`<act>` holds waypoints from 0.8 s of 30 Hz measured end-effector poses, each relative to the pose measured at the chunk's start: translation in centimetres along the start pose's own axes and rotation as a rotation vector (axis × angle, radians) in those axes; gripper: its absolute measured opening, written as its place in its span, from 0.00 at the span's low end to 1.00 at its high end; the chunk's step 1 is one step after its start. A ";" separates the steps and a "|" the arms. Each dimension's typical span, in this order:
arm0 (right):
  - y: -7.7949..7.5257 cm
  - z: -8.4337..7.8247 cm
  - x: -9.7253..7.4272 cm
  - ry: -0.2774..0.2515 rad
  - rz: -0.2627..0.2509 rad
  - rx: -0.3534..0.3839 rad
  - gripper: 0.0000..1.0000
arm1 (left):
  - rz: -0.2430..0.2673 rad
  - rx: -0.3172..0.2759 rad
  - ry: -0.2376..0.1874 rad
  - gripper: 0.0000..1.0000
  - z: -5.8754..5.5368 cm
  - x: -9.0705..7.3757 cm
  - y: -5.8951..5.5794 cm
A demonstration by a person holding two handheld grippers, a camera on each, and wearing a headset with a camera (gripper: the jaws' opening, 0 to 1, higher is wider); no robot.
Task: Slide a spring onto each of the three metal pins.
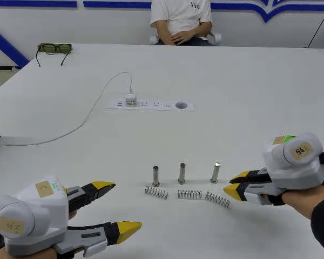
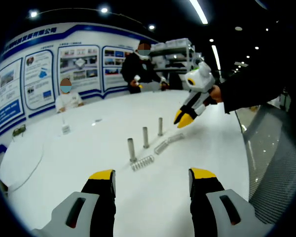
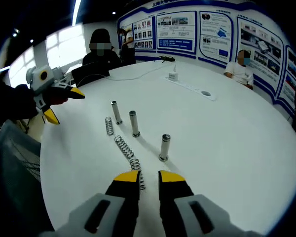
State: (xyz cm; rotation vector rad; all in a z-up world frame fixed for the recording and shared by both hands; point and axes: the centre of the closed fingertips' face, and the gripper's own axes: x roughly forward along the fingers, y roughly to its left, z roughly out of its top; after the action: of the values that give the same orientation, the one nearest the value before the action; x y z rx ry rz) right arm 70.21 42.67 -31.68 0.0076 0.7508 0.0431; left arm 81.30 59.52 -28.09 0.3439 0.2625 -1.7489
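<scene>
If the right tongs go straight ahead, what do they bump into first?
Probably the nearest silver coiled metal spring, lying just ahead of the right tongs, though depth is unclear.

Power strip (image 1: 151, 104) in the middle of the counter (image 1: 248, 97), white plug (image 1: 130, 100) in it, cable (image 1: 81, 125) trailing to the left edge, glasses (image 1: 54, 48) near the far-left corner, person (image 1: 181, 21) seated at the far edge.

Three pins (image 1: 182, 172) upright in row mid-counter (image 1: 248, 97), open gaps between them. Three springs (image 1: 190, 194) lie just before pins, barring low approach from near side. Bare surface between left claw (image 1: 124, 206) and springs. Right claw (image 1: 232, 183) just beside rightmost spring. Power strip (image 1: 151, 104), cable (image 1: 86, 120) well behind pins.
</scene>
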 end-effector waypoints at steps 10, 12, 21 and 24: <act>1.5 -1.5 1.1 0.079 0.055 -0.075 0.15 | -0.013 0.005 0.004 0.61 0.1 0.0 -0.5; 1.6 -1.8 1.3 0.096 0.060 -0.091 0.14 | -0.016 0.008 0.003 0.60 0.2 0.1 -0.6; 1.3 -2.7 1.7 0.136 0.067 -0.121 0.13 | -0.024 0.008 0.007 0.60 0.1 0.4 -0.9; 1.4 -2.8 1.9 0.141 0.074 -0.123 0.12 | -0.028 0.009 0.005 0.59 0.2 0.6 -1.1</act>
State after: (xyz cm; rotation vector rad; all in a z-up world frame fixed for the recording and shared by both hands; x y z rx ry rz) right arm 69.68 44.10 -34.98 -0.0852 0.8881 0.1612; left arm 80.13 59.09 -28.15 0.3530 0.2645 -1.7770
